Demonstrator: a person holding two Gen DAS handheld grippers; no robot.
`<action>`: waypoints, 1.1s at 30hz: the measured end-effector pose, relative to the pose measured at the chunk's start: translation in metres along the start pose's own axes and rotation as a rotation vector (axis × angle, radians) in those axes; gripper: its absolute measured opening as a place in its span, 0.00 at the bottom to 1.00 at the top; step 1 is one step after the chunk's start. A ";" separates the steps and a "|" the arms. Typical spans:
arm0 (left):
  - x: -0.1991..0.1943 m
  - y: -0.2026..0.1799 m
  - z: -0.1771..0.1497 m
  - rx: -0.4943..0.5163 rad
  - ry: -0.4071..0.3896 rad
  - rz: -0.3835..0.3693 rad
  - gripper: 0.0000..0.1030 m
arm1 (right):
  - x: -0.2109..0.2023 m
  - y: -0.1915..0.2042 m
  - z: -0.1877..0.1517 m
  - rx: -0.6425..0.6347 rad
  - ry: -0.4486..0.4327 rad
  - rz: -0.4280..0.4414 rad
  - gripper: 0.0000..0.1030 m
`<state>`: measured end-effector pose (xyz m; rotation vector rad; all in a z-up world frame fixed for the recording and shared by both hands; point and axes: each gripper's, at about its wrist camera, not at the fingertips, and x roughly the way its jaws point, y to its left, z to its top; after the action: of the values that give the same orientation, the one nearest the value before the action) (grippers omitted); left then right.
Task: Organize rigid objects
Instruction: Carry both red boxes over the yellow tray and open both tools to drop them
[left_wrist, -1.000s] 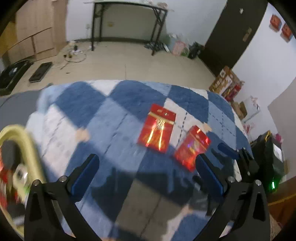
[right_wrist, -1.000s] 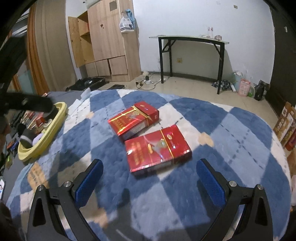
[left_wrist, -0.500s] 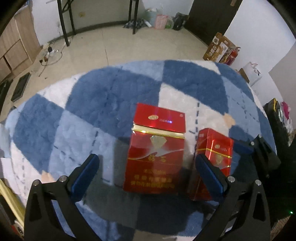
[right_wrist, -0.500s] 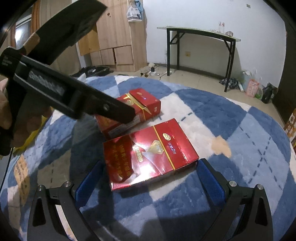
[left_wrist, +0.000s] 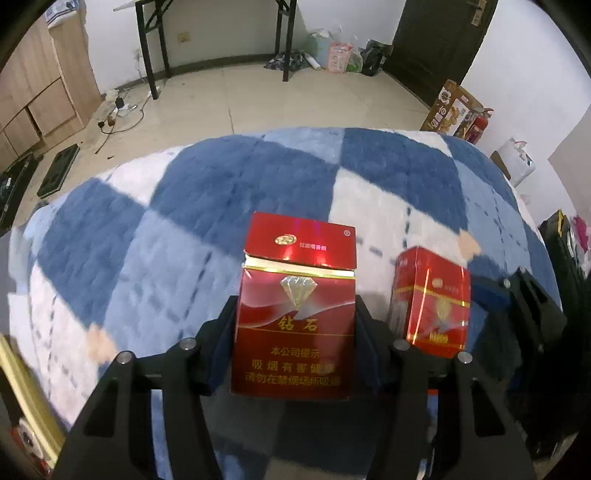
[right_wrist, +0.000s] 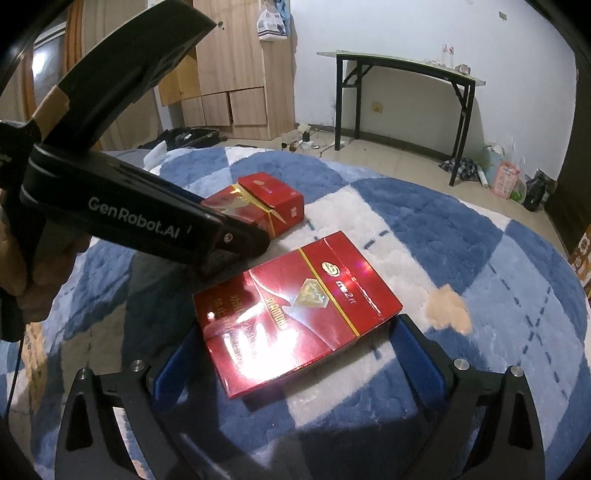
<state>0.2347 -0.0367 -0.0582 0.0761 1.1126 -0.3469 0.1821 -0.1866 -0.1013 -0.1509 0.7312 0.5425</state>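
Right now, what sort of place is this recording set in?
Probably a room in a home: a blue and white checked blanket covers a soft surface, likely a bed, with a wooden wardrobe and a black-legged folding table against white walls.

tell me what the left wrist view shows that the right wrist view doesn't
Only the left wrist view: the left gripper, whose jaws have just been closing, pressed on both sides of the first red box; a dark door; a yellow rim.
Only the right wrist view: the right gripper, jaws just closing a little but open around the second red box; the hand holding the left gripper.
Both: the two boxes, the blue-and-white rug, the black table.
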 end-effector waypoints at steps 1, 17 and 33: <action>-0.007 0.003 -0.006 -0.005 -0.002 -0.002 0.57 | -0.004 0.001 -0.003 -0.008 -0.006 0.004 0.96; -0.178 0.114 -0.094 -0.182 -0.172 0.123 0.57 | -0.101 0.054 0.006 -0.046 -0.121 0.028 0.95; -0.221 0.284 -0.176 -0.477 -0.121 0.236 0.57 | -0.062 0.268 0.101 -0.337 -0.074 0.265 0.96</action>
<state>0.0834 0.3239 0.0273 -0.2320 1.0287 0.1278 0.0646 0.0475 0.0291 -0.3483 0.5858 0.9190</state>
